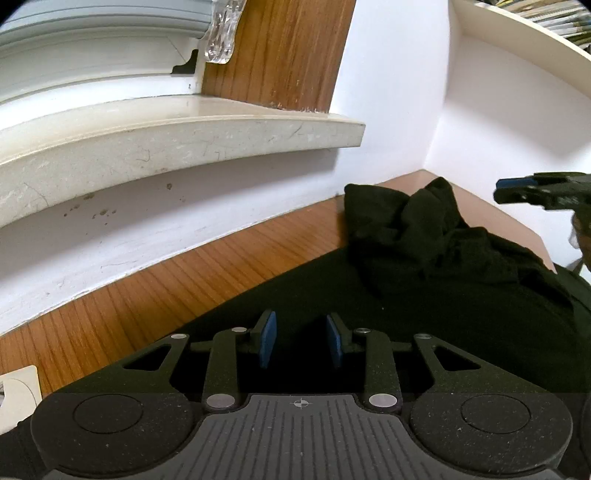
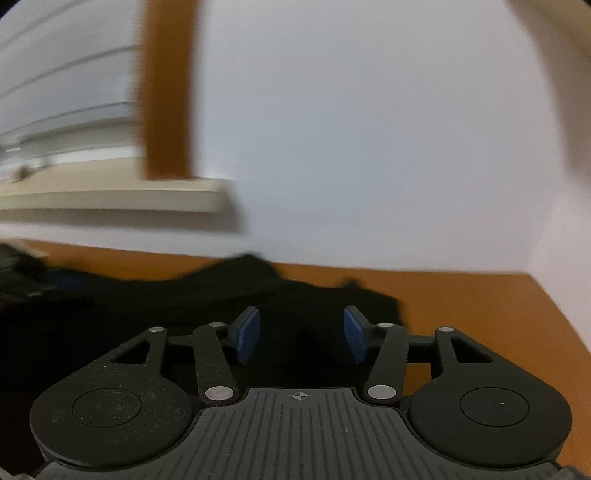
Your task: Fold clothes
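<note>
A black garment (image 1: 443, 258) lies on the wooden table (image 1: 184, 280), flat in front and crumpled into a heap towards the far corner. My left gripper (image 1: 301, 339) rests low on the flat part. Its blue pads (image 1: 267, 339) stand a little apart, and a dark fold of the cloth fills the gap between them. My right gripper (image 2: 301, 334) hovers over the garment (image 2: 221, 288) near its far edge, open, with nothing pinched between its pads (image 2: 247, 334). It also shows at the right edge of the left wrist view, the right gripper (image 1: 506, 190) held above the heap. The right wrist view is blurred.
A pale stone window sill (image 1: 184, 140) juts out over the table's far side, with a wooden frame (image 1: 277, 55) above it. White walls (image 1: 388, 92) close the corner behind the heap. A white shelf with books (image 1: 535, 33) hangs at the upper right. Bare wood (image 2: 480, 302) lies right of the garment.
</note>
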Demonstrator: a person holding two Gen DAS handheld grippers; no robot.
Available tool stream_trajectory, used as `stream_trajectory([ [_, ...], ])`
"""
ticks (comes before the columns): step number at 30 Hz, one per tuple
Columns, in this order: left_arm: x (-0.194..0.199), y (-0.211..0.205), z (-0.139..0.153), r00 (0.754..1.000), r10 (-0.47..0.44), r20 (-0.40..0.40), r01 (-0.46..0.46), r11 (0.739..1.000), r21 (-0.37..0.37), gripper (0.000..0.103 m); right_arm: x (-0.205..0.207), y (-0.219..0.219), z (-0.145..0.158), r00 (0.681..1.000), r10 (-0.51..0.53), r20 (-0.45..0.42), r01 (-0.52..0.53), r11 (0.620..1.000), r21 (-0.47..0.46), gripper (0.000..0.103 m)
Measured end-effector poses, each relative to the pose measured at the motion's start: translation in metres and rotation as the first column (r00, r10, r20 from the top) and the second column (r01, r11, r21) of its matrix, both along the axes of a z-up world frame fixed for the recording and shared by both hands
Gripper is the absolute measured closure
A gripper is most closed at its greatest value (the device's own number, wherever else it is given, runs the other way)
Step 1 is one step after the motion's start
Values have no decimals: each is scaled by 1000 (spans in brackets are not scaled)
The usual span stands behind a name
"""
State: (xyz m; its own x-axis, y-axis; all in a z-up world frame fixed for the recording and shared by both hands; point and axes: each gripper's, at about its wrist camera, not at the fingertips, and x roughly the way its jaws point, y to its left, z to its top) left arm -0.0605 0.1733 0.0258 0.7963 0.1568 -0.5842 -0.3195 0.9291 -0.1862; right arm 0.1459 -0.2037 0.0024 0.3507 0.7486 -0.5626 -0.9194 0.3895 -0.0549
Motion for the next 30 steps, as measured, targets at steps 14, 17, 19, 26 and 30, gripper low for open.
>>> stream_trajectory([
  [14,-1,3,-1,1000,-2,4,2,1000,-8,70,36,35,-21,970,-147,-192,166,982,87,94],
  [17,-1,3,-1,1000,-2,4,2,1000,-7,70,14,45,18,990,-98,-97,115,975,191,95],
  [19,-1,3,-1,1000,-2,4,2,1000,-8,70,-8,54,48,998,-32,-58,46,965,259,95],
  [26,-1,2,0,1000,-2,2,2,1000,-5,70,-92,89,95,979,200,43,-205,949,239,57],
  [30,-1,2,2,1000,-3,-1,3,1000,-5,70,-85,62,78,988,133,83,-145,977,157,44],
])
